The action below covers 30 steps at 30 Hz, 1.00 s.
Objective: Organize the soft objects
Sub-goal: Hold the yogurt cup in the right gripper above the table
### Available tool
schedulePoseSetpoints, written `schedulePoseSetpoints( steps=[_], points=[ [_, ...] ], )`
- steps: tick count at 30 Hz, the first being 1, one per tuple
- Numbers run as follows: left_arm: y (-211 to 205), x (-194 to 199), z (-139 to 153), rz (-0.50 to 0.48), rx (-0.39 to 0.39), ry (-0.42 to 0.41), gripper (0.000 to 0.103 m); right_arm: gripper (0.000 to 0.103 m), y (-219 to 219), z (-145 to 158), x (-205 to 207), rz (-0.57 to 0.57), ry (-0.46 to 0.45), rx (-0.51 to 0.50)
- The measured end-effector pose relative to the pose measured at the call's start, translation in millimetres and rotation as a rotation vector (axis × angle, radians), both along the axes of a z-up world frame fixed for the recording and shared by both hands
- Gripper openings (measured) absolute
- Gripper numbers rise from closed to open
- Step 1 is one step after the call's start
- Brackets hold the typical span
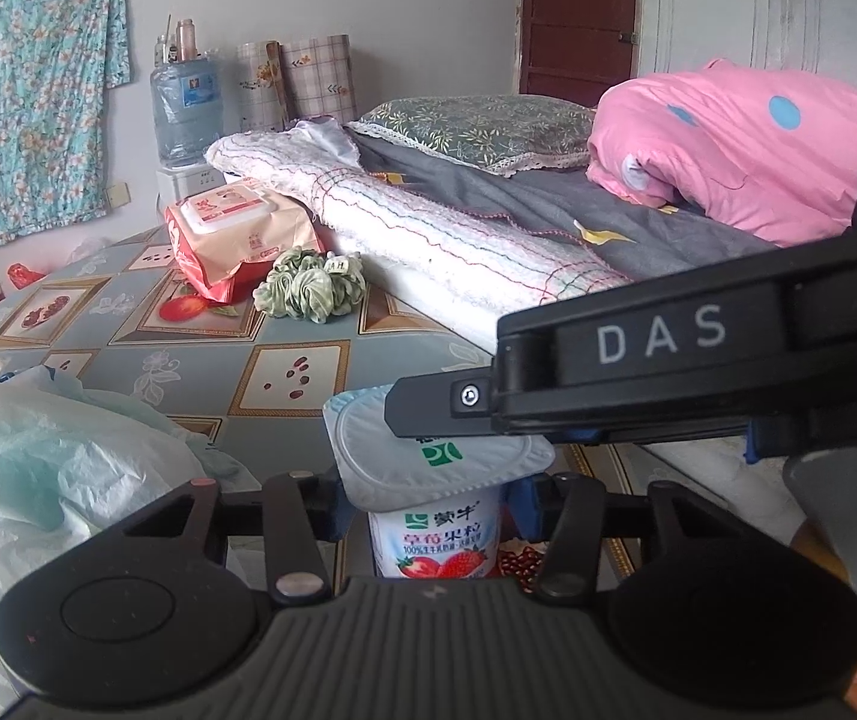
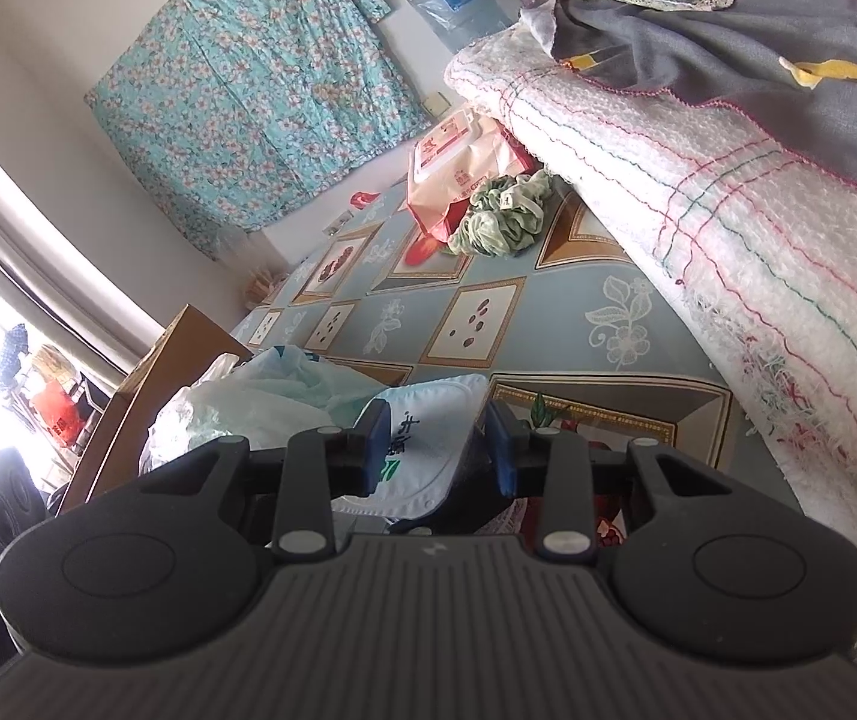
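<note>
A strawberry yogurt cup (image 1: pixel 436 549) stands on the patterned tablecloth (image 1: pixel 200 360), close in front of the left wrist camera. My left gripper (image 1: pixel 433 513) is shut on it, blue pads against the cup's sides under the rim. My right gripper (image 1: pixel 428 426) reaches in from the right, rolled on its side, one finger lying across the white foil lid (image 1: pixel 428 468). In the right wrist view the lid (image 2: pixel 428 414) sits between the blue pads (image 2: pixel 377 444) of the right gripper (image 2: pixel 437 450), which is shut on the lid's edge.
A crumpled plastic bag (image 1: pixel 38 456) lies left of the cup. Farther back sit a wet-wipes pack (image 1: pixel 230 228) and a green ruffled pouf (image 1: pixel 308 288). A white blanket (image 1: pixel 440 246), grey sheet and pink quilt (image 1: pixel 728 150) border the right. A cardboard box (image 2: pixel 146 384) stands at the table's left.
</note>
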<state>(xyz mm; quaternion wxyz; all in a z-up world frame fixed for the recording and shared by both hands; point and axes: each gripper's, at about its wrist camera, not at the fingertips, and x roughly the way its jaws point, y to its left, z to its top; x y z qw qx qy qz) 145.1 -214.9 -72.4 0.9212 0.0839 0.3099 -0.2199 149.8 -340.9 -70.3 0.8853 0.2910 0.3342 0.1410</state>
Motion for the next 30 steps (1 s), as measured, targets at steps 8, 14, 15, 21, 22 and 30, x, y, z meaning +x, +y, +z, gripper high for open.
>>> schedulePoseSetpoints(
  steps=[8, 14, 15, 21, 22, 30],
  points=[
    [2, -5, 8, 0.000, -0.016, -0.024, 0.050, 0.034, 1, 10, -4, -0.004, -0.026, -0.014],
    [5, -10, 14, 0.004, -0.025, -0.036, 0.050, 0.034, 4, 16, -8, -0.003, -0.044, -0.020],
    [5, -11, 15, 0.005, -0.026, -0.038, 0.050, 0.034, 5, 18, -9, -0.002, -0.046, -0.021],
    [11, -19, 24, 0.014, -0.039, -0.059, 0.050, 0.035, 10, 27, -15, 0.001, -0.069, -0.029],
    [12, -20, 25, 0.014, -0.041, -0.062, 0.050, 0.035, 11, 29, -16, 0.002, -0.074, -0.031],
    [19, -33, 36, 0.025, -0.058, -0.090, 0.050, 0.035, 21, 42, -31, 0.007, -0.102, -0.045]
  ],
)
